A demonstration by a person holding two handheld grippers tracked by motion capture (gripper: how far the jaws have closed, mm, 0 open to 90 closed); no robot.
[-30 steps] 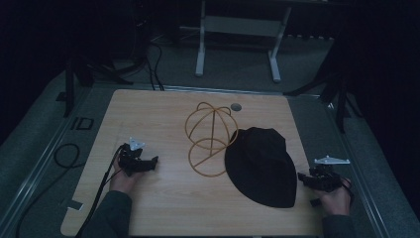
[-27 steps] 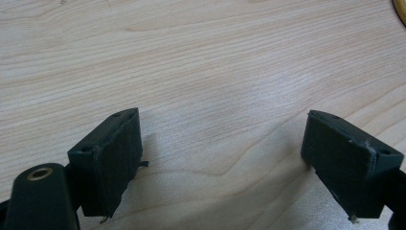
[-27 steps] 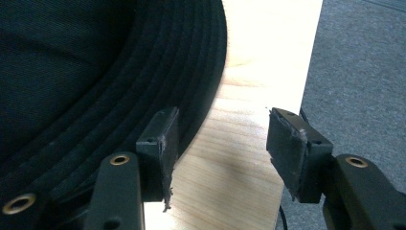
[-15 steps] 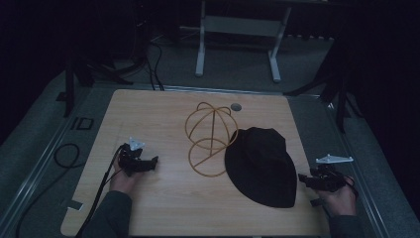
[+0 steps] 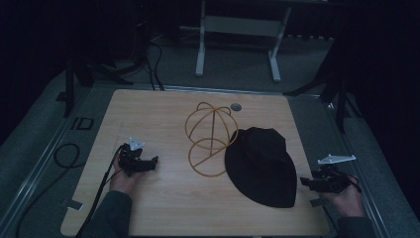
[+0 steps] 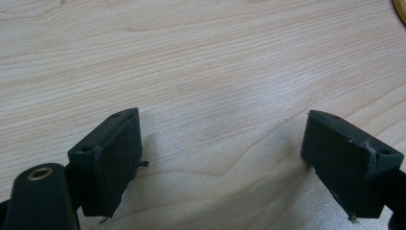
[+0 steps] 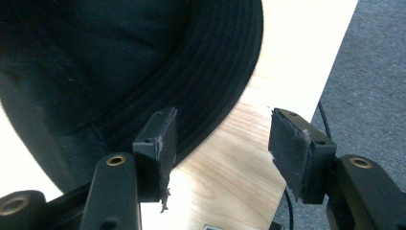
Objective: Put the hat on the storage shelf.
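Black bucket hat point(image 5: 261, 166) is lying flat on the wooden table point(image 5: 158, 119), on its right half, with its left edge touching or perhaps just overlapping the yellow wire hat stand point(image 5: 210, 139); the dim high view is making that contact hard to judge. Right gripper point(image 5: 313, 183) is hovering just off the hat's near-right brim, jaws parted and gripping nothing, while the left gripper point(image 5: 148, 163) is sitting well apart on the left side of the table, jaws spread wide over bare wood and likewise empty. Judging from this, the hat is probably meant for the stand, and the risk is lying in the pickup: a jaw sliding over the soft brim instead of under it would be pinching only a fold or pushing the hat sideways into the light wire frame, tipping or shifting it. Grabbing one edge alone could also be leaving the crown sagging and catching on the loops. Looking along the right gripper's own jaws, the stitched brim point(image 7: 210, 91) is showing clearly, with one pad point(image 7: 160, 143) sitting in front of its edge and the other over bare wood near the table's corner. Only the high view is showing the stand's position relative to the hat.
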